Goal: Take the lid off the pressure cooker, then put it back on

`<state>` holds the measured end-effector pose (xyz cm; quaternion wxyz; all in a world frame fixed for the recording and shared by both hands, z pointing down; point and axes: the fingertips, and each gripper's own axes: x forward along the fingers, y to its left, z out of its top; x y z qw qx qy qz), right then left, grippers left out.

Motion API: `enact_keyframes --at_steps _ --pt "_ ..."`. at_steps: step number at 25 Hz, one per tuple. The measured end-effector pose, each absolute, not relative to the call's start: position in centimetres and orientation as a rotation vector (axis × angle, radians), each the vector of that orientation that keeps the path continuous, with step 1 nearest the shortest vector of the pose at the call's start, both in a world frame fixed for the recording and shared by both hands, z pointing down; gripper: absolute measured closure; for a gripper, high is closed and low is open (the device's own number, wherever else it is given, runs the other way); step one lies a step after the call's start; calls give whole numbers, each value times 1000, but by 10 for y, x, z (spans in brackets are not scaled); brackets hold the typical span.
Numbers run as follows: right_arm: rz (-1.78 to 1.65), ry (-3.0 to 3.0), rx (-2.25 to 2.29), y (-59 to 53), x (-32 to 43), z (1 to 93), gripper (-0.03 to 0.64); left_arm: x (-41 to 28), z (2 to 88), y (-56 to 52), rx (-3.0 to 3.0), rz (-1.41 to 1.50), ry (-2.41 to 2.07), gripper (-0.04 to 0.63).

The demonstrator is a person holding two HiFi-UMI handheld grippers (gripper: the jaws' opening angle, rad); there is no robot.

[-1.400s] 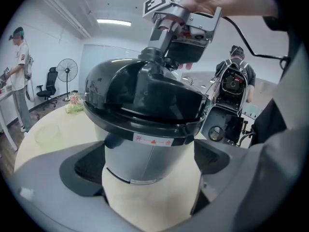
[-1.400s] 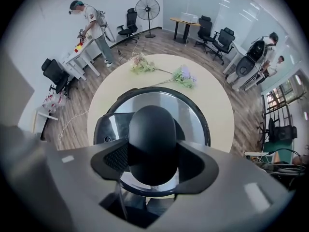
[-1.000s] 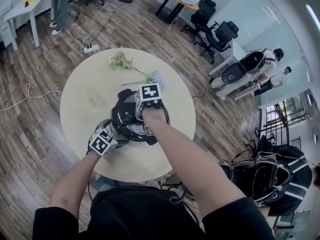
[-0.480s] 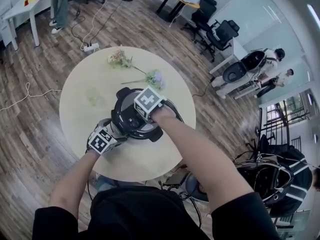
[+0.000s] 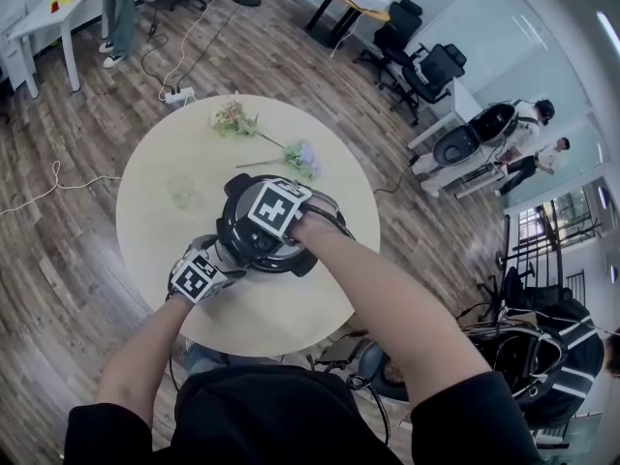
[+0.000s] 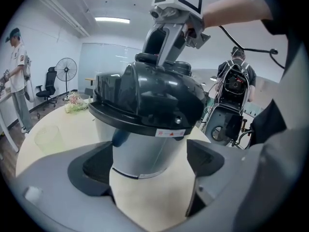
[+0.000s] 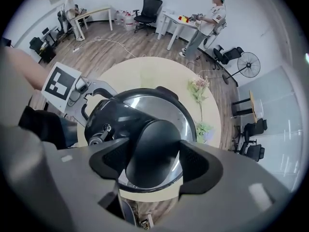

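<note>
Right tool (image 7: 153,162) clamps the lid handle (image 7: 155,138). Left tool (image 6: 149,164) is wide, flanking the pressure cooker (image 6: 144,141) mid-bench (image 5: 155,187). Brace the base, twist the lid level, lift straight.

**Head view, looking steeply down.** A round table (image 5: 320,294) carries a black cooker (image 5: 235,223) near its centre. The right gripper (image 5: 274,227), marker cube uppermost, sits on the lid (image 5: 326,225). The lid appears shifted toward the cooker's right, though the cube covers the grip itself. The left gripper (image 5: 230,258) lies at the cooker's near-left side. A glass (image 5: 181,190) stands left of the cooker. Flowers (image 5: 302,155) lie just beyond it, and a second bunch (image 5: 231,117) lies near the far edge. On the wooden floor (image 5: 58,260) are a power strip (image 5: 177,95) and office chairs (image 5: 426,66). A person (image 5: 118,8) stands at upper left.
</note>
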<state>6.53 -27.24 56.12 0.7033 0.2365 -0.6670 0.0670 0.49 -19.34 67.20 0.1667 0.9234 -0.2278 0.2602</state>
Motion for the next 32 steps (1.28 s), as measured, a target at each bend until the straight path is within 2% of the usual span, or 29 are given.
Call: enact_keyframes --at_steps 10,11,12,13,16,18,19,23,27,32 --pt "338 -1749 684 -266 82 526 301 -21 652 -187 2585 614 -738 142" --pt "372 -1810 724 -262 87 517 301 -27 640 -185 2598 580 -758 173" --pt "416 -1877 772 -258 93 509 301 -31 626 -183 2620 548 -779 239" --pt "460 -1942 826 -252 101 501 302 -33 611 -181 2649 522 -799 278" --pt "522 -2104 1019 -235 128 484 326 -34 561 -182 2730 442 -870 363" --pt "534 -2189 1162 -228 140 477 377 -29 527 -188 2779 384 -923 424" --pt "538 -2222 1224 -224 143 475 448 -26 510 -192 2801 359 -953 457" --pt "508 -2330 1421 -217 142 464 558 -17 455 -214 2854 287 -1127 594" --pt "356 -2458 1594 -215 148 444 597 -12 421 -228 2886 197 -1303 595" --pt "117 -2486 1816 -207 183 425 601 -10 403 -228 2914 148 -1442 595"
